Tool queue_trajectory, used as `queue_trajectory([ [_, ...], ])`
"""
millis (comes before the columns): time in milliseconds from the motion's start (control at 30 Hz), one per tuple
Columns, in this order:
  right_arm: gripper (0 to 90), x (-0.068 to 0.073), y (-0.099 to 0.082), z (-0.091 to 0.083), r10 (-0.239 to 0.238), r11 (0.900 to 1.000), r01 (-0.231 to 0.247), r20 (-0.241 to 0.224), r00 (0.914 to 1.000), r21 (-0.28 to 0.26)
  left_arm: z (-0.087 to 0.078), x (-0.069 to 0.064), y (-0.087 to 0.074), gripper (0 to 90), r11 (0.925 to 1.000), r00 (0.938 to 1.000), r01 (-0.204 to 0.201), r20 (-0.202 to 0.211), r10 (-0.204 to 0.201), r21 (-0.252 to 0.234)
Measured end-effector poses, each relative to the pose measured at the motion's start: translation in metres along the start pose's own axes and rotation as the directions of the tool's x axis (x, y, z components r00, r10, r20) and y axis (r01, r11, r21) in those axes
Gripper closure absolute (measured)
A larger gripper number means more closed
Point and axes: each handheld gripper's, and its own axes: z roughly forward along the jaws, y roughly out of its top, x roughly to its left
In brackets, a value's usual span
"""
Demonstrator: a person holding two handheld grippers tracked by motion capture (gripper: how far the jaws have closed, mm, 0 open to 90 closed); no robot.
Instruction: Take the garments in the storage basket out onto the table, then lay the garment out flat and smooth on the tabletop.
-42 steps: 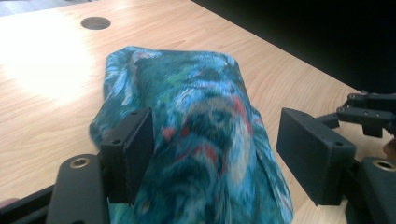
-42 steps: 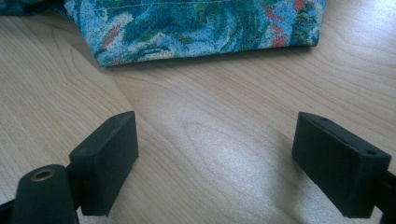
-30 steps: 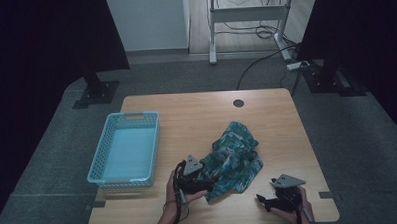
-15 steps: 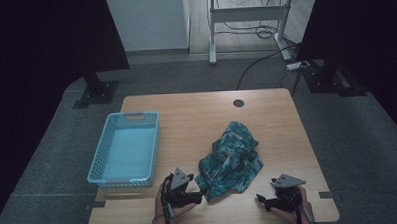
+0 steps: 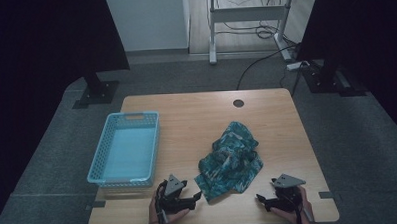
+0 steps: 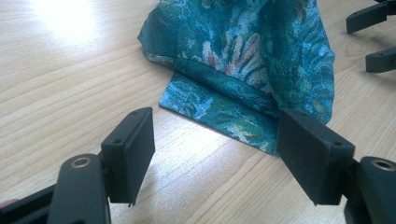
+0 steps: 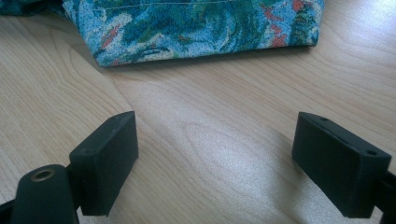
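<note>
Cloth (image 5: 230,158), a teal flower-printed piece, lies crumpled on the bench (image 5: 196,117) a little right of its middle, with its near edge toward the person. A light-blue basket (image 5: 104,171) stands empty at the left of the bench, apart from the cloth. Left tongs (image 5: 195,198) sit low at the cloth's near left corner; in the left gripper view their jaws stand wide apart and hold nothing, and a flat hemmed flap of the cloth (image 6: 219,109) lies just ahead between them. Right tongs (image 5: 261,197) rest near the front edge, off the cloth's near right side, also spread wide and empty; in the right gripper view the hem (image 7: 196,28) runs across ahead of them with bare wood between. The step in hand looks like the approach, before any grasp. Next, the left tongs likely need to slide forward so one jaw goes under the flap, then close on it. The right tongs have farther to travel to reach the opposite corner. Whether the flap is one layer or a fold is hard to tell from here, so the pinch may take more than intended
</note>
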Motion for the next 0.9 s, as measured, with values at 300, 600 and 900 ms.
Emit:
queue_trajectory([
  [300,14.6,0.0,0.0,0.0,0.0,1.0,0.0,0.0,1.0,0.0,-0.002,0.006,-0.001,27.5,1.0,0.9999,-0.001,-0.012,0.001,0.003],
  [600,14.5,0.0,0.0,0.0,0.0,1.0,0.0,0.001,1.0,0.0,0.005,0.007,-0.006,27.4,0.9993,0.9998,-0.007,-0.019,0.008,0.036],
  [900,16.7,-0.001,0.0,0.0,0.008,1.0,-0.008,0.006,0.9999,-0.002,0.009,0.01,-0.007,27.2,0.9981,0.9998,-0.004,-0.02,0.005,0.062],
])
